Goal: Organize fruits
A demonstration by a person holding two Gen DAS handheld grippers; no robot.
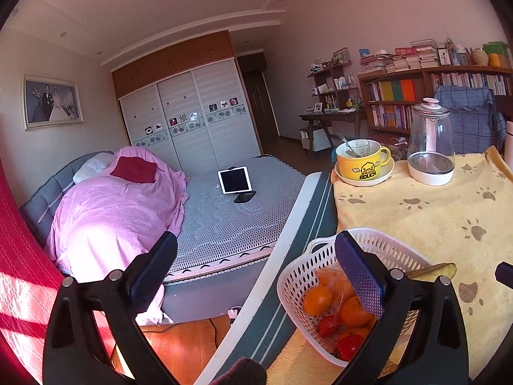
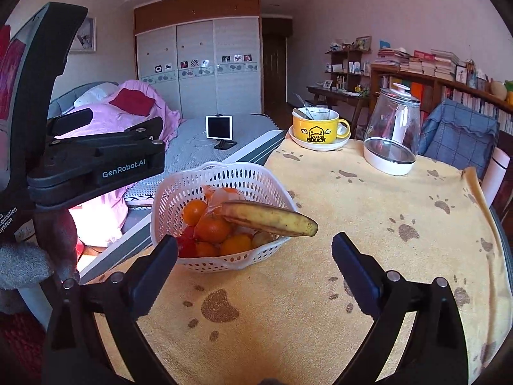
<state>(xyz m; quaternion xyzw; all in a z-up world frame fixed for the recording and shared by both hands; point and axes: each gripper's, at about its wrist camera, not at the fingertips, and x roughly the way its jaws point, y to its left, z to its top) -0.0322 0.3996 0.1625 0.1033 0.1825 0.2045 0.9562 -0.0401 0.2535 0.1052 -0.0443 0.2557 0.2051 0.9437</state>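
Note:
A white perforated basket [image 2: 224, 168] stands near the left edge of the table and holds several oranges [image 2: 194, 211] and red tomatoes [image 2: 186, 243]. A spotted banana [image 2: 269, 218] lies on top of the fruit, its tip sticking out over the right rim. My right gripper [image 2: 256, 256] is open and empty, just in front of the basket. My left gripper [image 1: 256, 276] is open and empty too, raised to the left of the basket [image 1: 320, 247]. Its right finger partly covers the oranges [image 1: 317, 300]. The tomatoes [image 1: 349, 346] and the banana's tip [image 1: 433, 269] show beside it.
A yellow paw-print cloth [image 2: 368, 224] covers the table. At its far side stand a yellow duck mug [image 2: 315, 126] on a saucer and a glass kettle [image 2: 392, 131]. A bed [image 1: 231, 215] with a tablet lies to the left; a blue-covered chair [image 2: 458, 134] stands at the right.

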